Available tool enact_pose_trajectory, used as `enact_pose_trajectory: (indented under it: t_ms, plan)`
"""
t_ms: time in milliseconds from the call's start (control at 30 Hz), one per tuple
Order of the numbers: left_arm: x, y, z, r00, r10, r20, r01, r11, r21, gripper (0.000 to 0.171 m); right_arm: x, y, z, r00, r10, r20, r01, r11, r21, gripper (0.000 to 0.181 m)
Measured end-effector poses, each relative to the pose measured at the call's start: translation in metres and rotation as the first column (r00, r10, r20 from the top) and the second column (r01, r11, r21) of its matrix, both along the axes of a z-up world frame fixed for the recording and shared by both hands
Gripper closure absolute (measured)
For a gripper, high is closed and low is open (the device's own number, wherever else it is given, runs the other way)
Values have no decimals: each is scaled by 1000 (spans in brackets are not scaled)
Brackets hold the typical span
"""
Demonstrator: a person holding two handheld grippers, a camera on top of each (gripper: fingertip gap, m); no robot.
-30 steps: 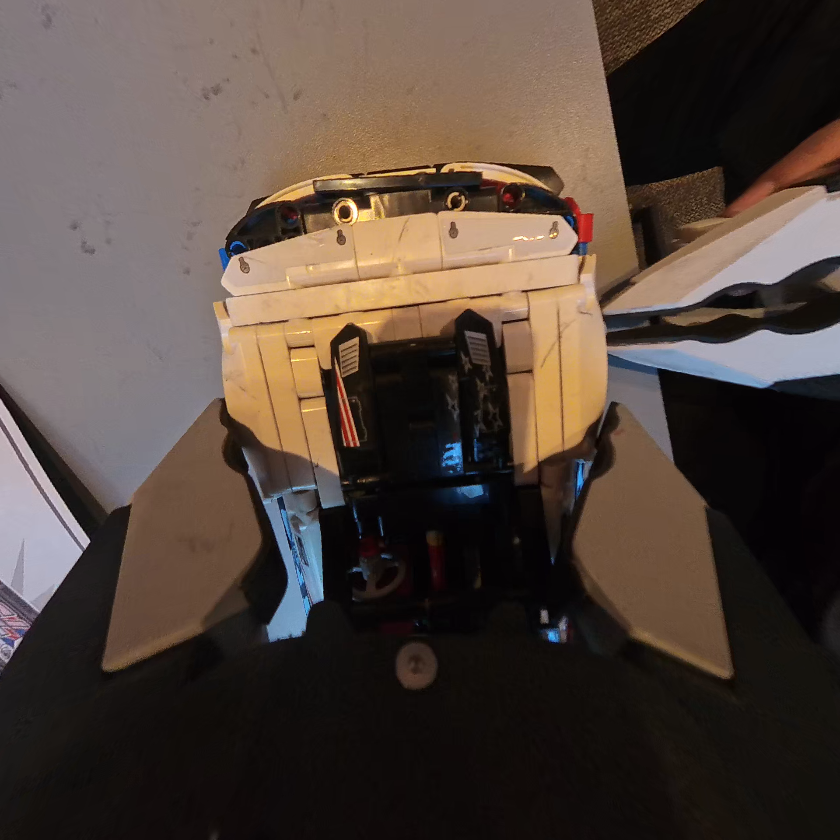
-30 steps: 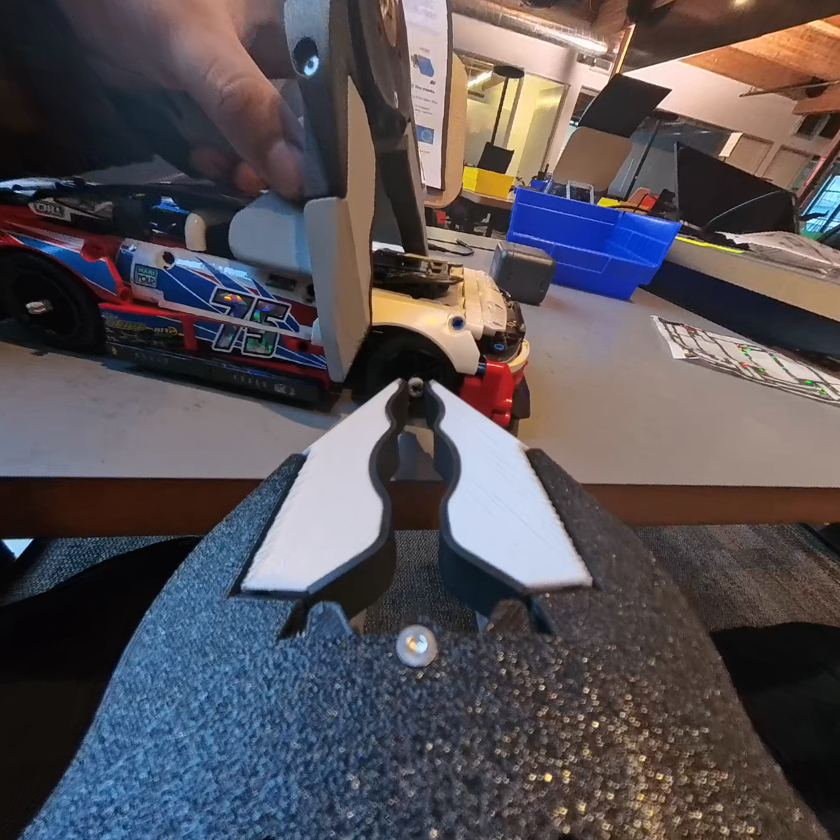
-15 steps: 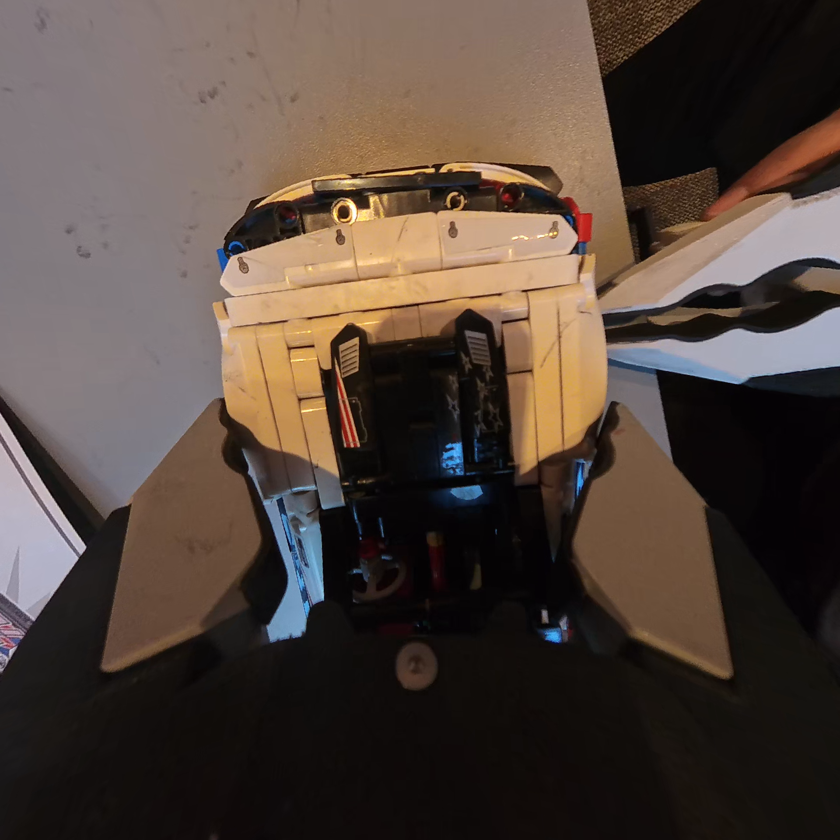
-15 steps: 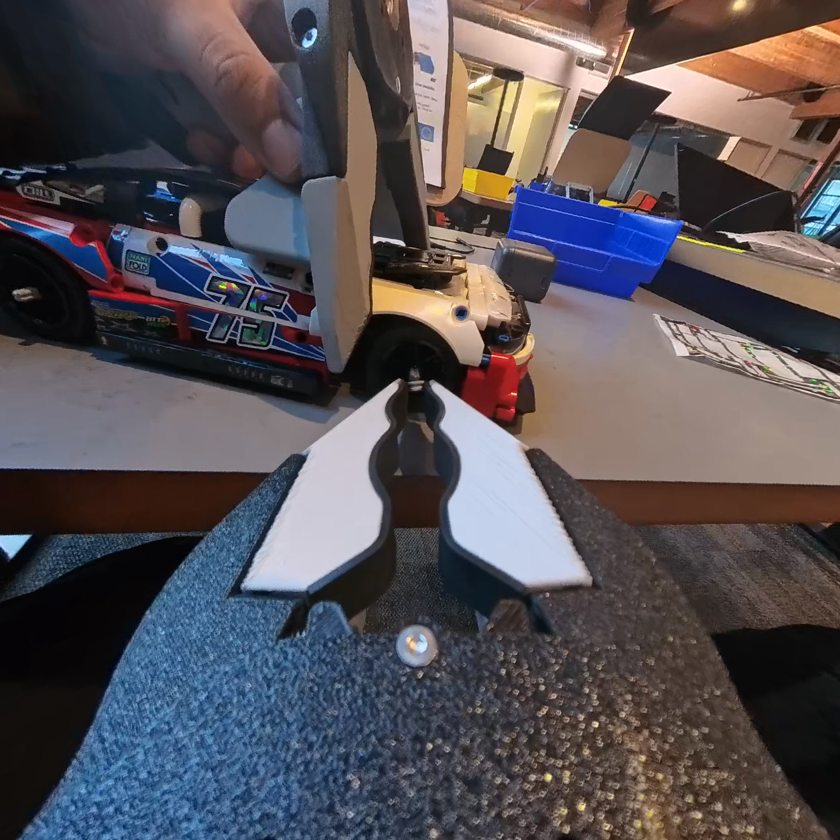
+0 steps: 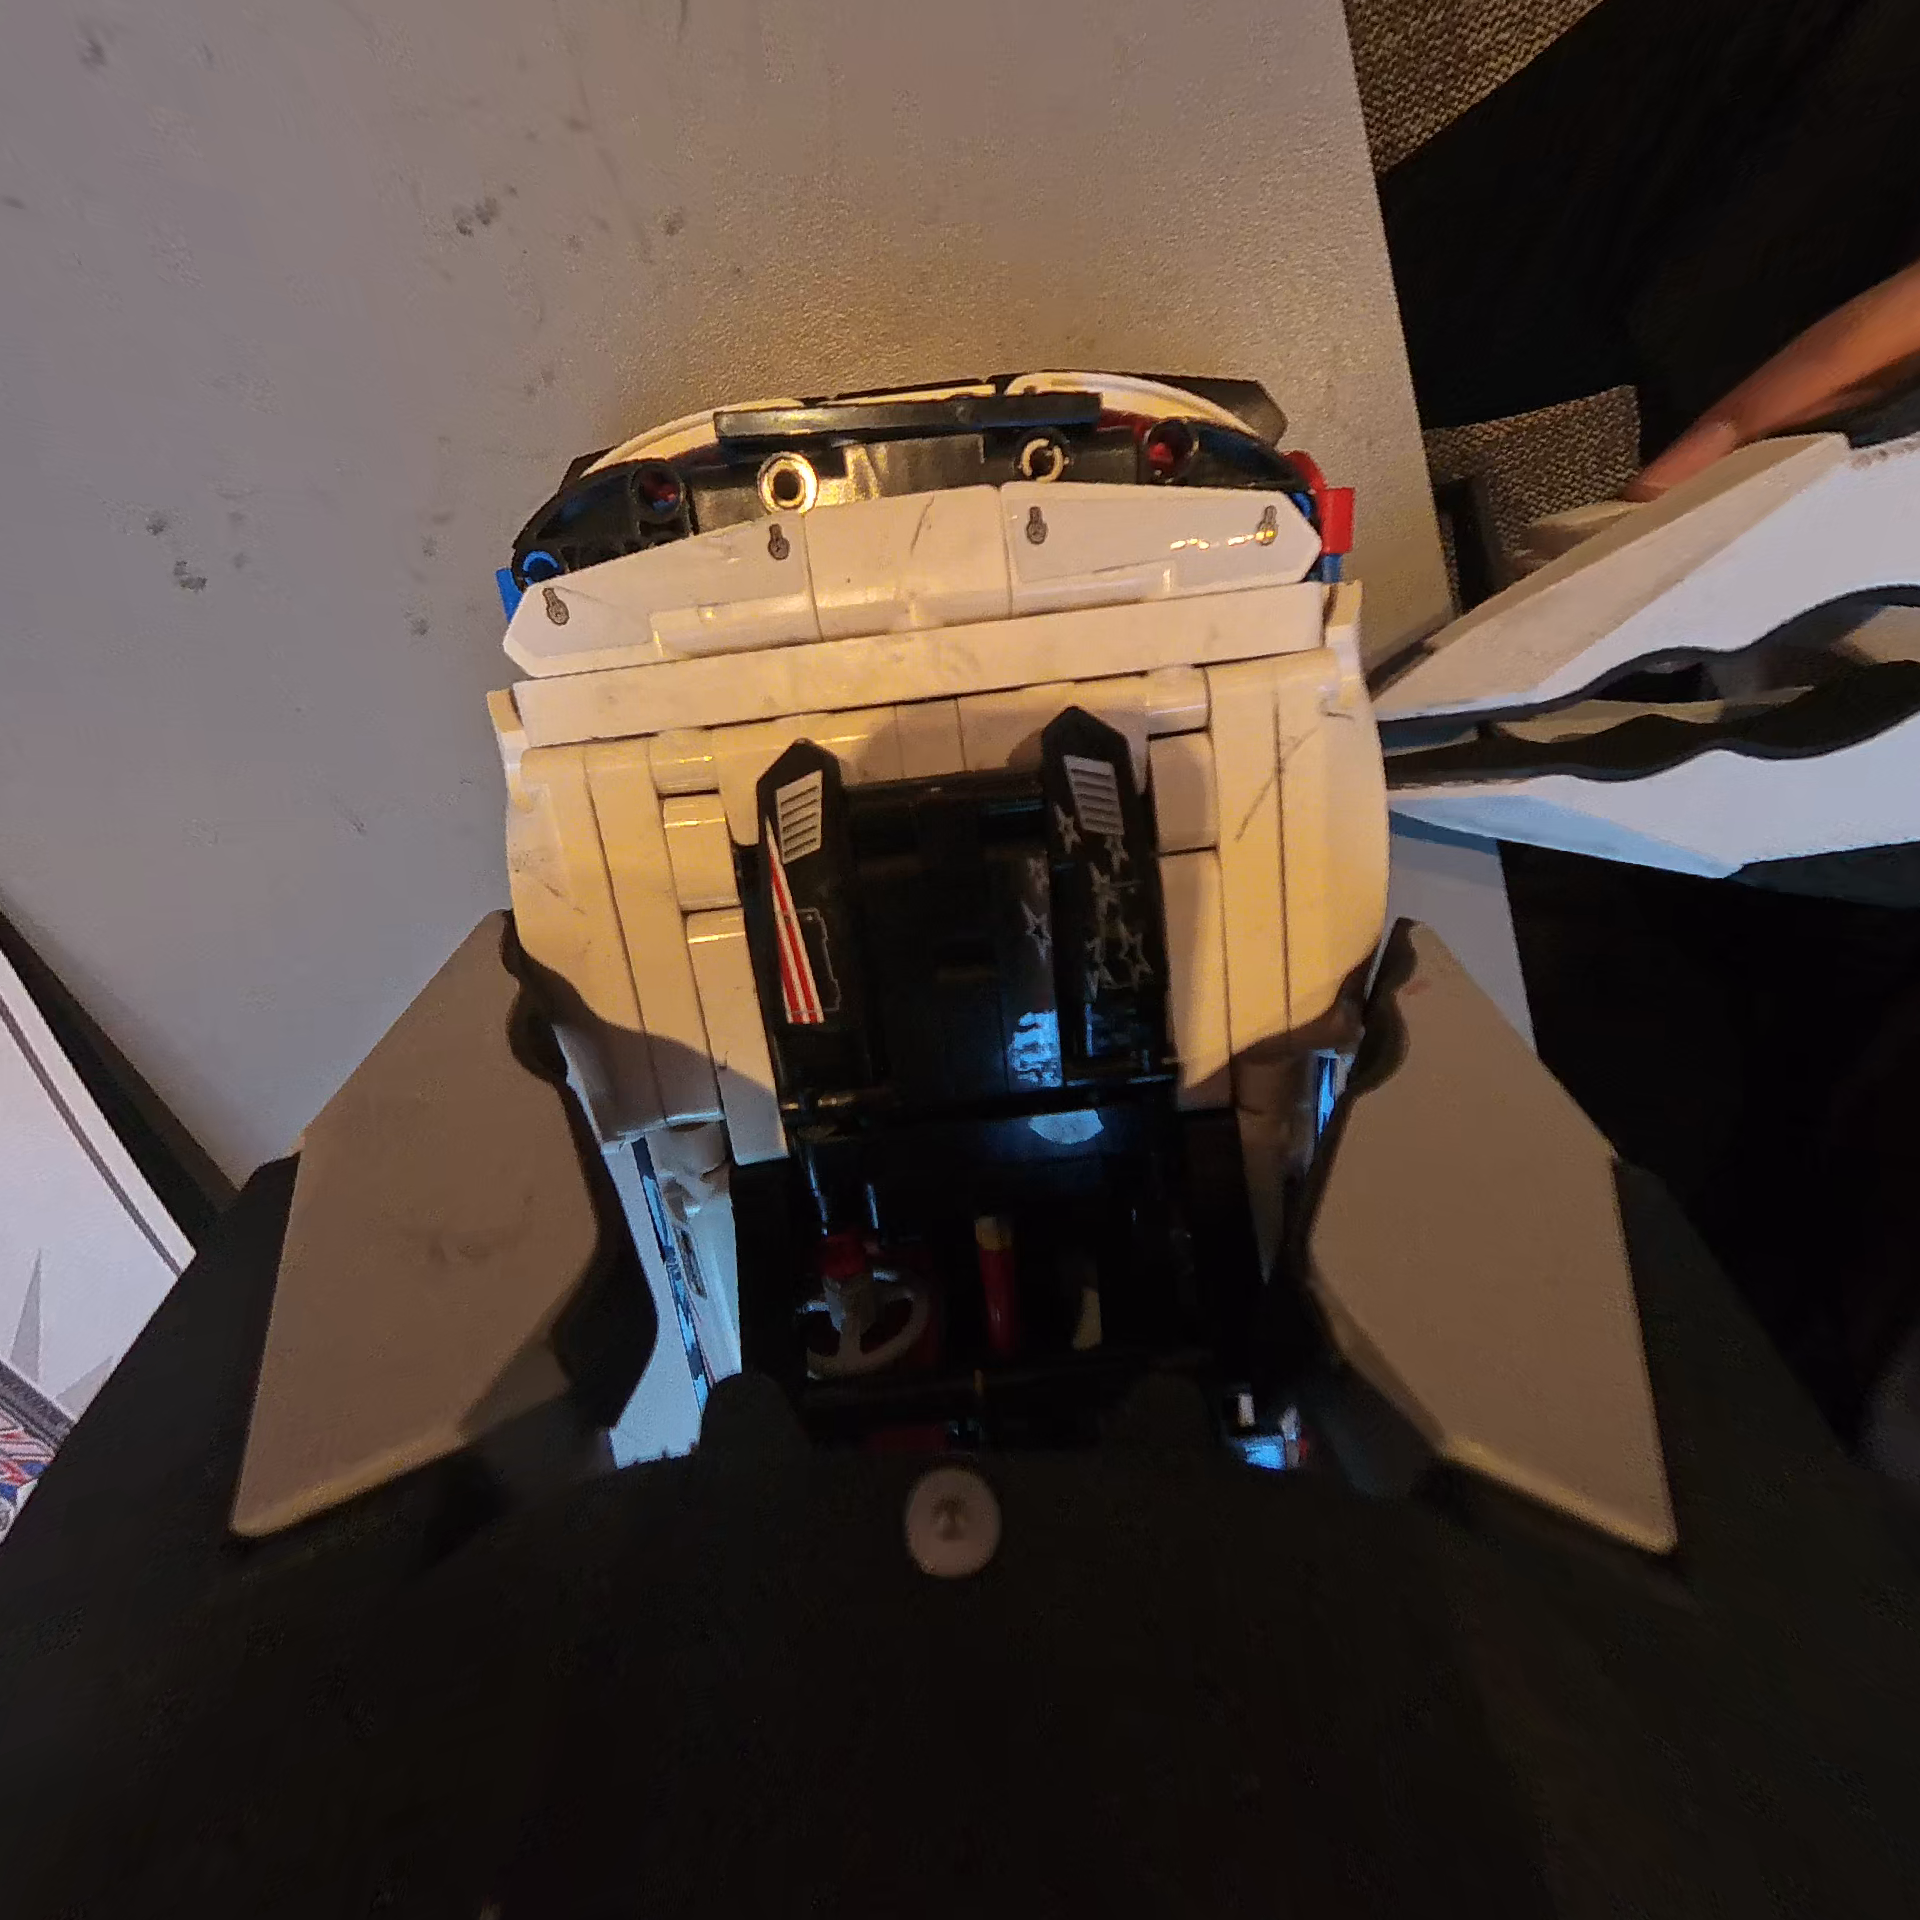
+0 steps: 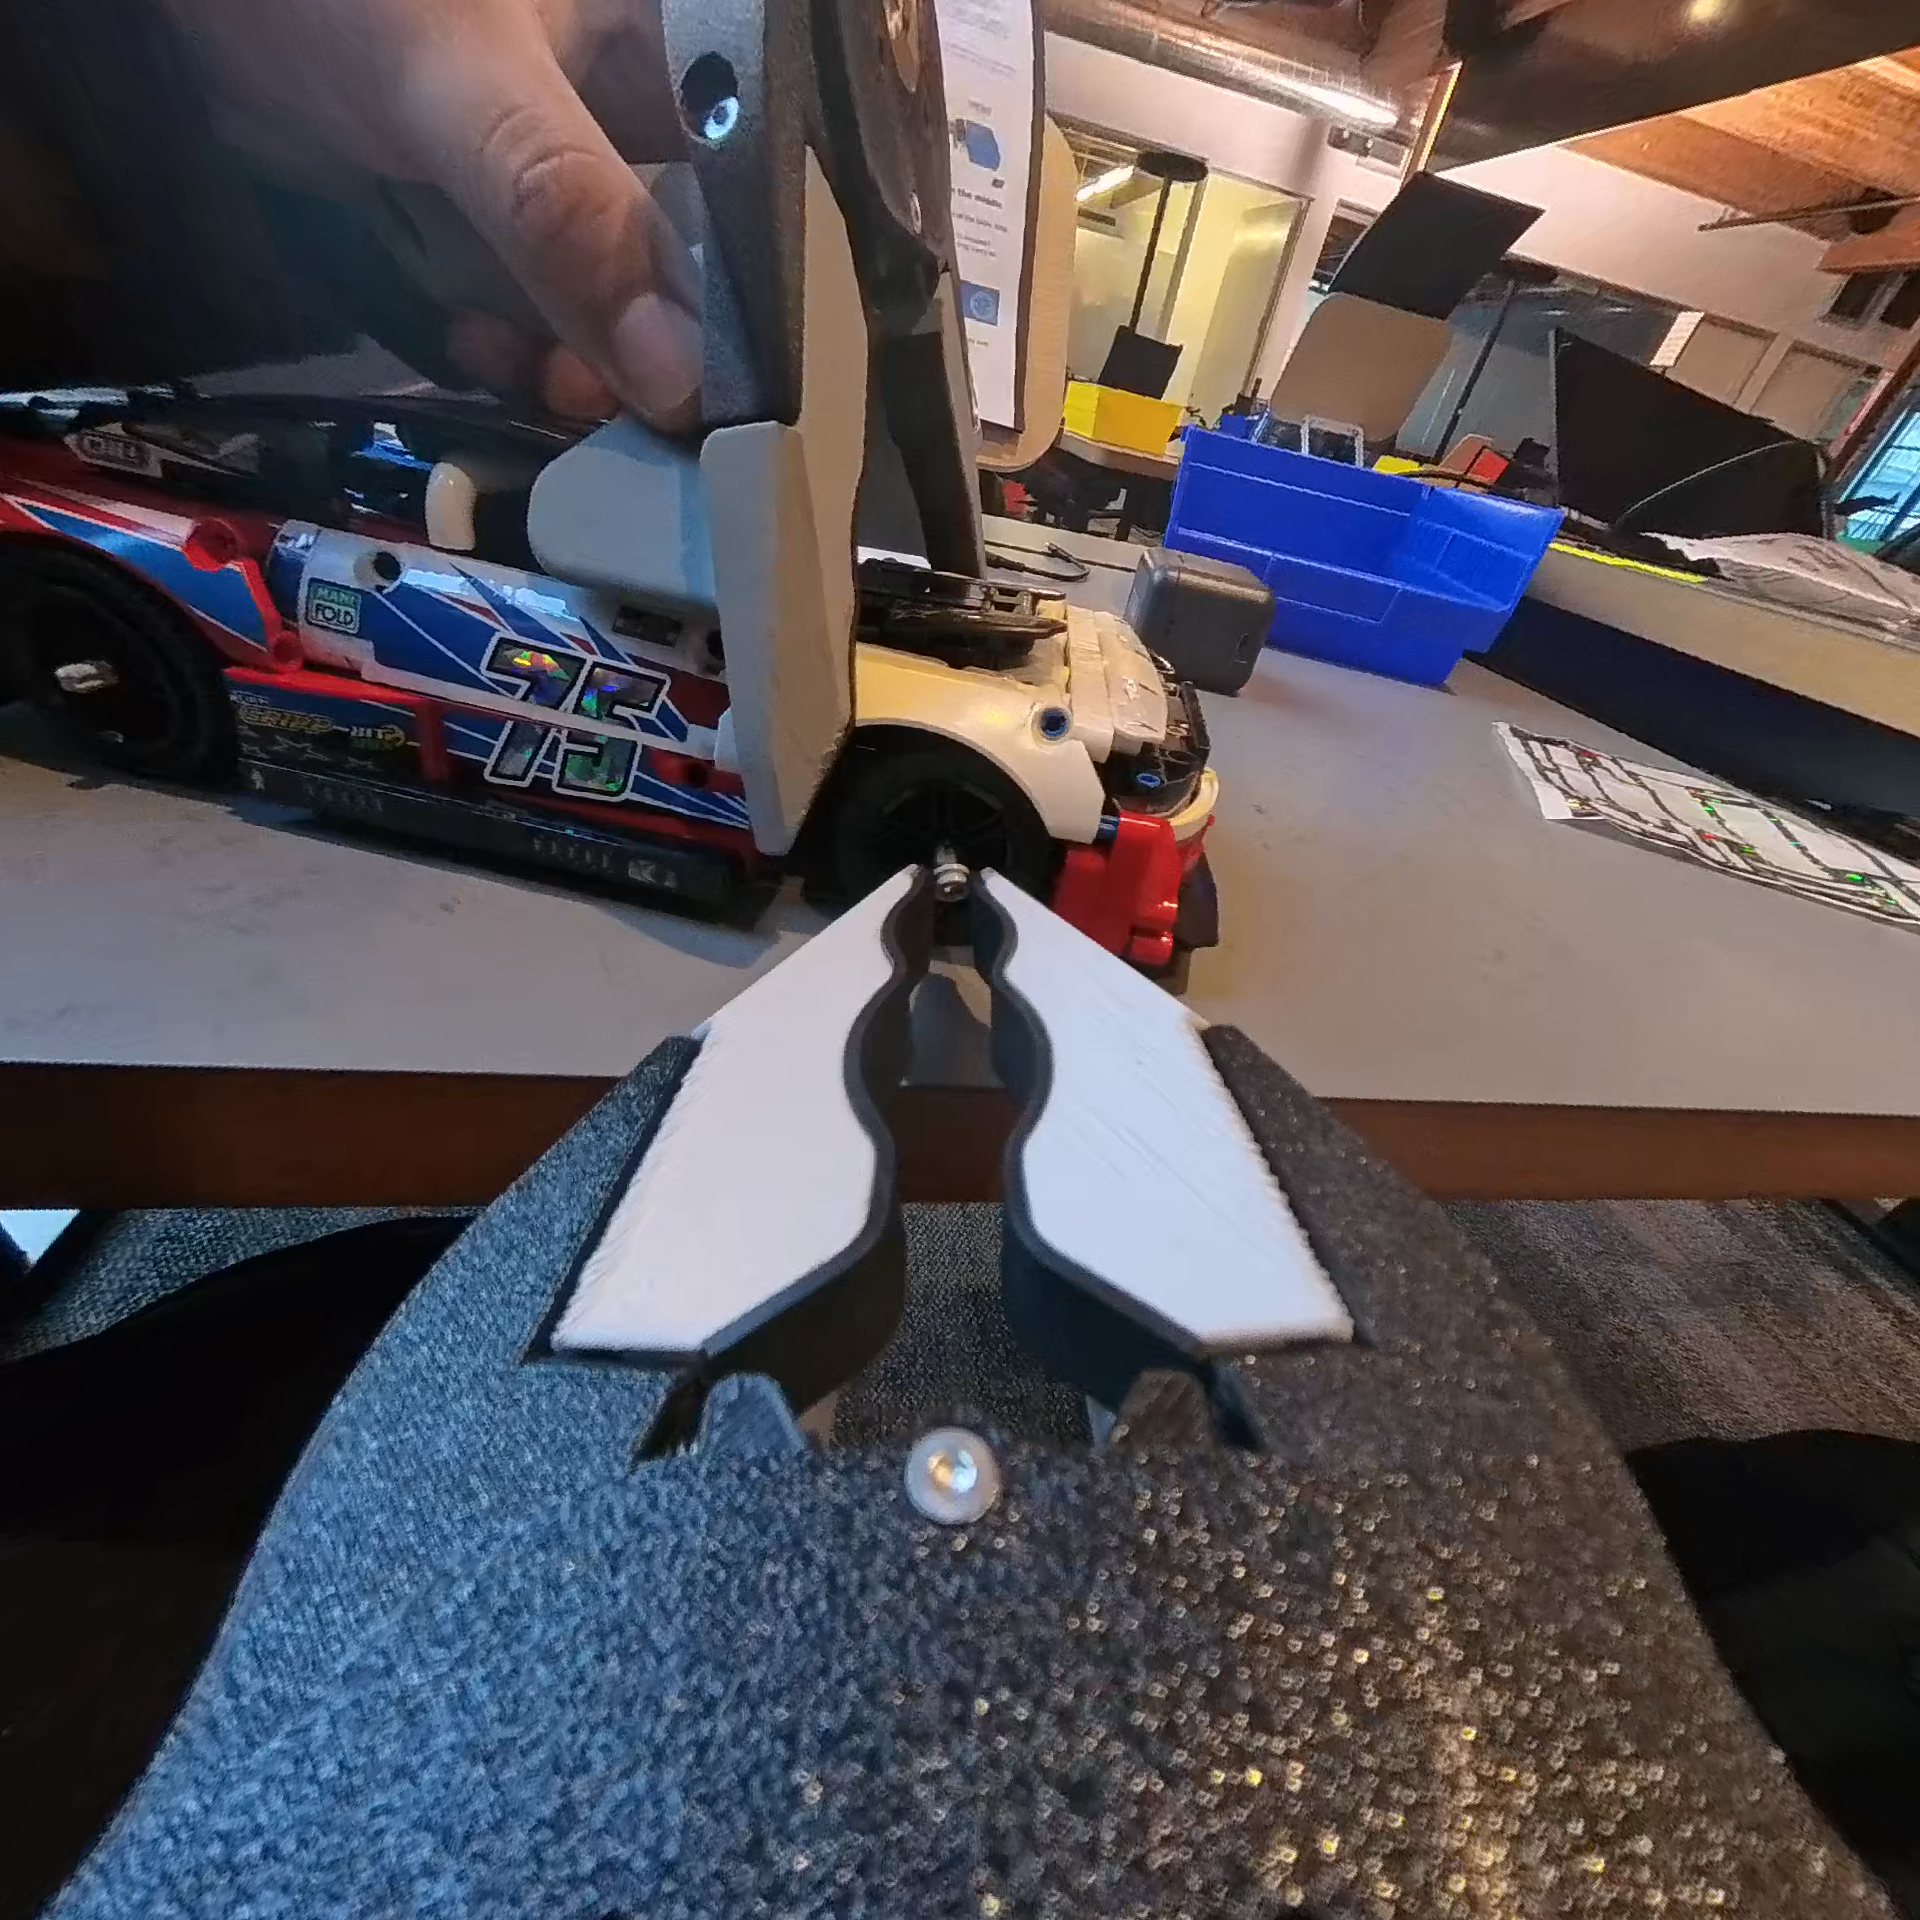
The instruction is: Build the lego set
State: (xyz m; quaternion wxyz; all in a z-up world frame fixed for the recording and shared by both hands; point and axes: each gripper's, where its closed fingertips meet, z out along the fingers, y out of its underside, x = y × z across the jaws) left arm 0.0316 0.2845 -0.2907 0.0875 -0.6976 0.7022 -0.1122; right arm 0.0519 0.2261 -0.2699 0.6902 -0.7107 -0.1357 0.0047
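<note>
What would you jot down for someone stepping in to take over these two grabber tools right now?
Left gripper: clamped across the lego car just behind its front wheels, steadying it on the grey table.
Right gripper: jaws shut on a small grey pin, held at the near front wheel from the table edge.
Done: body, stickers and wheels look assembled.
Left: seat the pin, probably at that wheel's hub; I cannot tell what else is missing.
Printed instruction sheet lies to the right; blue bins stand behind the car.

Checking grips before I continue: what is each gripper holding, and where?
Left gripper clamps the lego car across its body sides behind the front wheels. Right gripper pinches a small pin.
</note>
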Motion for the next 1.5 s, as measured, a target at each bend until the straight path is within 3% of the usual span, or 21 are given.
enact_pose_trajectory:
  t_ms: [900,1300,1500]
  plan:
    - [0,0,0,1000,2,-1,-2,1000,-2,22,1,1,3,999,-5,-53,2,999,-52,180]
    - [0,0,0,1000,7,-4,-7,1000,3,21,2,3,6,920,-5,-393,-33,995,-90,180]
    - [0,0,0,1000,7,-2,-7,1000,3,22,-5,0,6,941,-21,-336,-1,998,-66,180]
